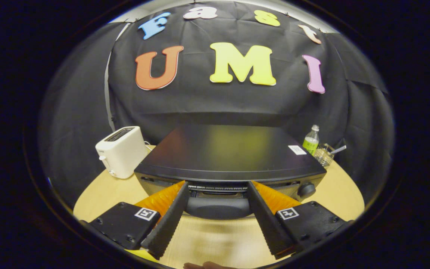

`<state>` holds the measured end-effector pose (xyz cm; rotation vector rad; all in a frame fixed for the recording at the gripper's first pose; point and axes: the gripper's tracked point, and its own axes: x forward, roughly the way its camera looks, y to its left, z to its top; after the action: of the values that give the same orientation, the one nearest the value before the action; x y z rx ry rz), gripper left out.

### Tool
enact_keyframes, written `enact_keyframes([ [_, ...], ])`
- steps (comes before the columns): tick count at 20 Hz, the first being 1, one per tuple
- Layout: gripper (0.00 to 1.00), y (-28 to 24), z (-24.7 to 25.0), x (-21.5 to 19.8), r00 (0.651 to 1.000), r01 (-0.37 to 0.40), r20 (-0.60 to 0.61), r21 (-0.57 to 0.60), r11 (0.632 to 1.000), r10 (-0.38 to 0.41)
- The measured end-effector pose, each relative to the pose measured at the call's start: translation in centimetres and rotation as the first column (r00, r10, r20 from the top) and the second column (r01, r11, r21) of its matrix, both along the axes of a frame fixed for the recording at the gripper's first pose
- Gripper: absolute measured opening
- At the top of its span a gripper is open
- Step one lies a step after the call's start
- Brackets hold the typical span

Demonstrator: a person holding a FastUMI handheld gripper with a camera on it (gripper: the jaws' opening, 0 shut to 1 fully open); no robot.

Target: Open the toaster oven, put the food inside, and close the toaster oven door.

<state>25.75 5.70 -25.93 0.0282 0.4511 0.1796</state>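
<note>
Looking down over the black box-shaped toaster oven, the gripper has its two fingers spread wide apart, and they hold nothing. The dark rounded door handle sits right between the fingers, near their tips, but I cannot tell if they touch it. The oven stands on the light wooden round table, and its door looks shut or nearly shut. So the job is just at the start, I think: the door is not open yet, no food is inside, and closing comes last. A white pop-up toaster stands beside the oven on one side, and a clear plastic bottle with green drink stands on the other.
</note>
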Motion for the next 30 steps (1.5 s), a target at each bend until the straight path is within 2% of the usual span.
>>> enact_keyframes([
  [4,1.0,-0.2,-0.6,-2.3,0.999,-0.019,-0.031,-0.026,0.999,0.018],
  [10,1.0,-0.7,-2.6,-6.3,0.998,0.001,-0.07,-0.085,0.996,-0.007],
  [13,1.0,-1.3,-4.8,-8.8,0.99,0.022,-0.138,-0.13,0.991,-0.04],
  [16,1.0,-1.3,-6.9,-10.4,0.979,0.027,-0.198,-0.123,0.992,-0.051],
  [22,1.0,-1.6,-8.7,-11.2,0.977,0.023,-0.209,-0.113,0.993,-0.047],
  [28,1.0,-1.5,-13.1,-12.7,0.928,0.079,-0.361,-0.054,0.995,-0.093],
  [29,1.0,-1.3,-12.4,-12.7,0.938,0.096,-0.333,-0.03,0.995,-0.1],
  [30,1.0,-1.2,-13.2,-12.3,0.932,0.088,-0.348,-0.04,0.995,-0.097],
])
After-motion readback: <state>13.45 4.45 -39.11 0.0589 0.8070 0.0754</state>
